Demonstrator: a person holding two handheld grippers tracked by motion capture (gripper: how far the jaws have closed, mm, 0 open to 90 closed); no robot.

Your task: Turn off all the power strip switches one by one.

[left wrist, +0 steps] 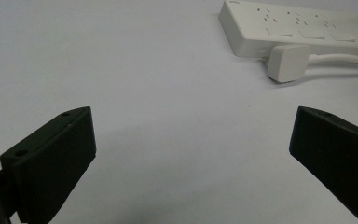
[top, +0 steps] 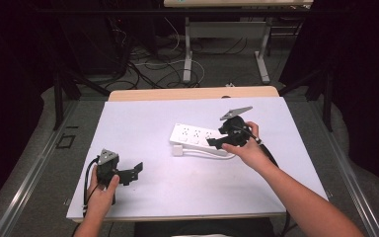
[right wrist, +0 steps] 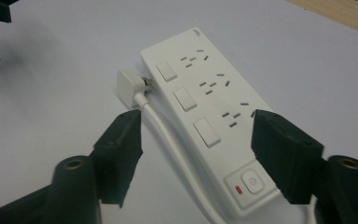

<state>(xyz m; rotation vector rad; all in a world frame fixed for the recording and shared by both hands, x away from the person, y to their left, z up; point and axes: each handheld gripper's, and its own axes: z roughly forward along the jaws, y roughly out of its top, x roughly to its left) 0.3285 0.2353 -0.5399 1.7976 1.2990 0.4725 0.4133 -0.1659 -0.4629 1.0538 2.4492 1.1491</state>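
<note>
Right tool (right wrist: 196, 140) open wide (holds nothing) over power strip (right wrist: 205, 107).

your right hand-held gripper (top: 216, 142) sits open over the power strip (top: 196, 137); your left hand-held gripper (top: 137, 169) rests apart on the counter (top: 143, 123).

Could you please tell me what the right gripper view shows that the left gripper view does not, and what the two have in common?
Right gripper view alone: the round power button and red indicator at the strip's near end, with the right gripper open above the strip.

Left gripper view alone: the left gripper open over bare white table surface.

Both: the white rectangular plastic power strip and its white plug lying beside it.
</note>
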